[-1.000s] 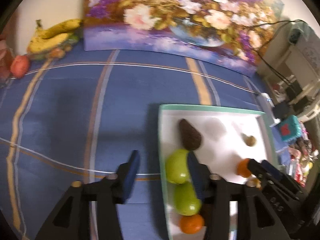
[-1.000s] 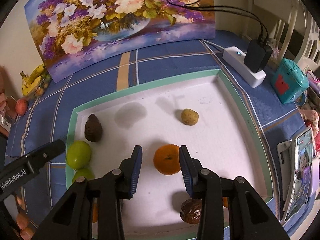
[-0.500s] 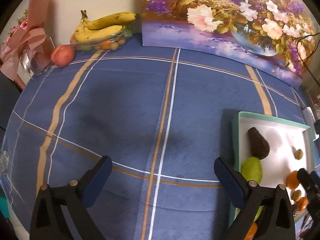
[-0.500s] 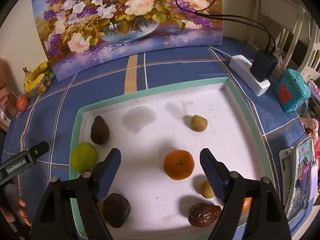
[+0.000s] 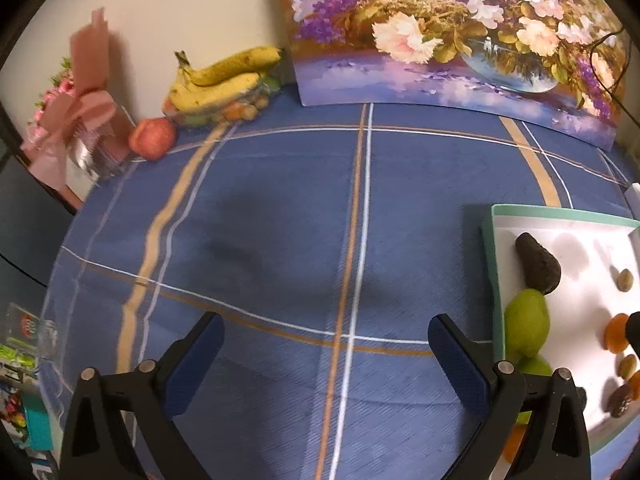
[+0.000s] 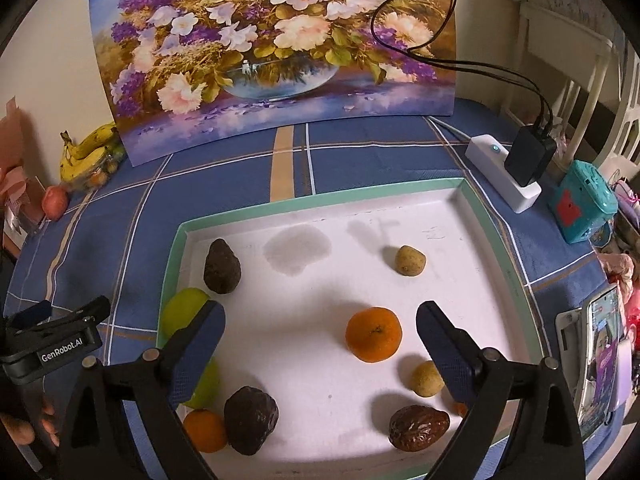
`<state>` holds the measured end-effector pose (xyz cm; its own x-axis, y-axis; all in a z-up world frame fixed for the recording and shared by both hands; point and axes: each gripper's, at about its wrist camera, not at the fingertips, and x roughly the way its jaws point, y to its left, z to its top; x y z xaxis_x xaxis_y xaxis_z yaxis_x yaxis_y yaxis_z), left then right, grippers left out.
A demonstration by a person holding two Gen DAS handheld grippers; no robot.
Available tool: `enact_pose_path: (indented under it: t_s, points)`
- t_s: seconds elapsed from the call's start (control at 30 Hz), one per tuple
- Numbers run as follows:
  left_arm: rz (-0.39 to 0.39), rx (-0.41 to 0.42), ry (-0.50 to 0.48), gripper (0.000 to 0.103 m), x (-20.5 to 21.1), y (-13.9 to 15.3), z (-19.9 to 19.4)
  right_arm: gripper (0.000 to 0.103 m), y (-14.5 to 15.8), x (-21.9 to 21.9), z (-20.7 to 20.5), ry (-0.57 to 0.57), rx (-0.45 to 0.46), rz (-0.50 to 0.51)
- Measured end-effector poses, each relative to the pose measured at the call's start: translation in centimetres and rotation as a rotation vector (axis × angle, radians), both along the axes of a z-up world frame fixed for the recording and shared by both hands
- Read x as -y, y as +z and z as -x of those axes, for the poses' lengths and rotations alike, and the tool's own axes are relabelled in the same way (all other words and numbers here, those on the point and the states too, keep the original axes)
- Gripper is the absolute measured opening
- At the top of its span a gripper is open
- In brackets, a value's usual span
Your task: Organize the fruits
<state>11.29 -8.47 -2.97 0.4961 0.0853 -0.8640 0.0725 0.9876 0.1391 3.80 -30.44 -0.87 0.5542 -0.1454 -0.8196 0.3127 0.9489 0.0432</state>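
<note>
My right gripper (image 6: 320, 320) hangs over the tray (image 6: 496, 216), jaws spread wide and gripping nothing. Between them, nearer the right pad, sits the orange (image 6: 373, 334): round, bright, dimpled, its stem scar facing up toward my camera. It rests on the white tray floor, touching no other fruit. Just below and right of it lies a small tan fruit (image 6: 427, 378), and below that a wrinkled brown date (image 6: 418, 427), long axis running roughly left to right. Another tan fruit (image 6: 410, 260) sits apart toward the tray's far side.

Along the tray's left wall I see a dark avocado (image 6: 222, 266) with its narrow end pointing away from me, long axis running front to back. A green fruit (image 6: 182, 312) lies just below it against the wall, a second green fruit (image 6: 206, 384) is partly hidden by my left pad, and a second orange (image 6: 205, 430) touches a dark wrinkled fruit (image 6: 250, 420) at the near corner.

My left gripper (image 5: 324, 354) is off the tray, over the blue checked cloth (image 5: 280, 220) on the desk, jaws released wide with nothing between them. The tray edge lies just beyond its right pad. Far back, bananas (image 5: 216, 84) and a red apple (image 5: 152, 138) sit near the wall.
</note>
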Motion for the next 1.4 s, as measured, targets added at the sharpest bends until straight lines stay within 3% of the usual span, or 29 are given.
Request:
enact_pose_path:
  t_s: [0.3, 0.6, 0.73, 1.1, 1.4]
  points:
    - [0.004, -0.004, 0.071, 0.103, -1.4, 0.9, 1.4, 0.097, 0.8, -0.2, 1.2, -0.016, 0.010, 0.018]
    - [-0.034, -0.002, 0.066, 0.103, -3.0, 1.5, 4.0, 0.097, 1.4, -2.2, 2.8, 0.001, 0.021, 0.017]
    - [0.001, -0.036, 0.041, 0.103, -4.1, 1.5, 5.9, 0.097, 1.3, -2.9, 4.6, 0.001, 0.014, 0.015]
    - [0.011, -0.019, -0.017, 0.103, -6.2, 1.2, 11.9, 0.097, 0.0, -5.4, 9.7, 0.017, -0.024, 0.000]
    - [0.054, -0.023, 0.017, 0.103, -7.7, 1.7, 12.5, 0.097, -1.5, -6.4, 11.8, 0.024, -0.075, -0.012]
